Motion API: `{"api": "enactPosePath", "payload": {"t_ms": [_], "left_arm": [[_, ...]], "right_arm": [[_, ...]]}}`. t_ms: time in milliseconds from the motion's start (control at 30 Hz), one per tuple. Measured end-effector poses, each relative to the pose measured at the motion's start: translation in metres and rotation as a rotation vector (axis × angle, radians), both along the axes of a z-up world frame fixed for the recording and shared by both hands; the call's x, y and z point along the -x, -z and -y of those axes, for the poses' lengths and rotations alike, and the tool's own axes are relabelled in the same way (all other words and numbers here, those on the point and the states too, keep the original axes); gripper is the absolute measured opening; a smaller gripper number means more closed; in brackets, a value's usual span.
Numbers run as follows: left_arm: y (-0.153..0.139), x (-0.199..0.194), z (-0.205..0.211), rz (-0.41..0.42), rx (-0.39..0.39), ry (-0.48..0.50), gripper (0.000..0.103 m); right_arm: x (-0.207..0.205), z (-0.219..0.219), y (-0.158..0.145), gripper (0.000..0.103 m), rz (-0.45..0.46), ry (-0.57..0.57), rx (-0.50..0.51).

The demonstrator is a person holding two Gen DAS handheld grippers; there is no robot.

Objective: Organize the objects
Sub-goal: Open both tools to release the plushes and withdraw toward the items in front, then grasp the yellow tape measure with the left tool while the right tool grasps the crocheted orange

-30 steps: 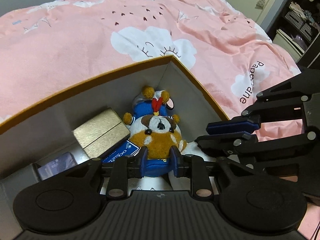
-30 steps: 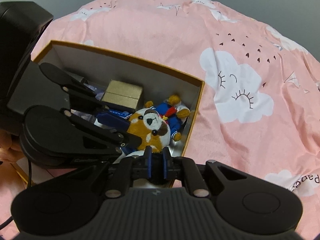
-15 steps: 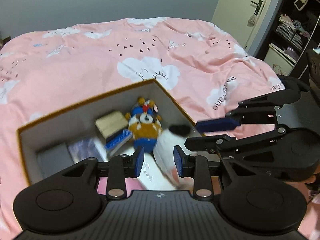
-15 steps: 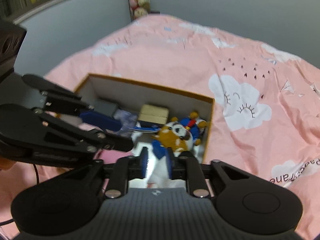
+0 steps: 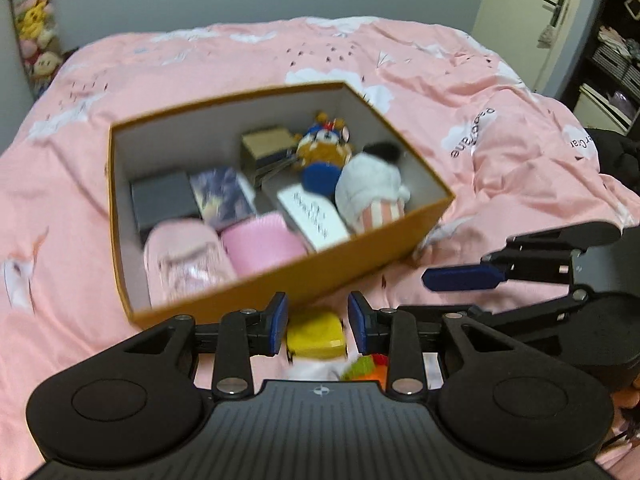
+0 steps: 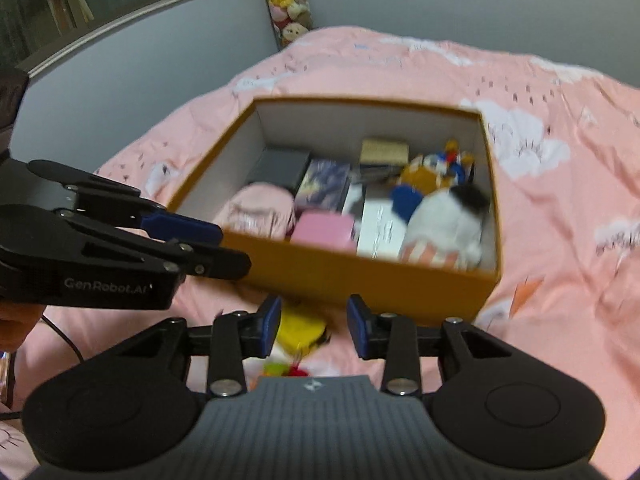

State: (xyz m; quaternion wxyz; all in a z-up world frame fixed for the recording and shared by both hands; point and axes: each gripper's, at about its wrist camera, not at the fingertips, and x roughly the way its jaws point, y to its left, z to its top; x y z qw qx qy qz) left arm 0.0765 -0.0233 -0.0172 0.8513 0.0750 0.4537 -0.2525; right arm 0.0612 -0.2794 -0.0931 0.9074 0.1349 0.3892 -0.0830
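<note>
While both hover before the orange box (image 5: 344, 264), the left gripper (image 5: 318, 330) stands spread and empty, the right gripper (image 6: 313, 326) opening empty.

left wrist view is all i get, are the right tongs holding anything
Observer: No. The right tongs are opening and grip nothing.
Operator: anything off to the left of the box that i can't see
Observer: A window in the wall, up beyond the left end of the box.
Operator: what's holding the left tongs
Observer: A hand shows at the picture's left edge, just under the body of the left tongs.
</note>
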Motion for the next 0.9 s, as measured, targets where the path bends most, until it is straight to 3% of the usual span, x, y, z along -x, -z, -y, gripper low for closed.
{"api": "enactPosePath", "payload": {"t_ms": [233,567,900], "left_arm": [[0.025,0.015,-0.013,-0.012,-0.018,-0.082,0.037],[0.041,0.018,-0.018,-0.049,-0.013,-0.086,0.037],[0.049,0.016,-0.016,-0.073,-0.011,-0.071,0.038]], "right_arm": [[-0.004,-0.027,0.037,0.042,-0.084,-0.015,-0.031],[-0.012,-0.04,0.067,0.043,-0.168,-0.038,-0.037],[-0.017,-0.036,0.082,0.046,-0.192,-0.034,-0.033]]}}
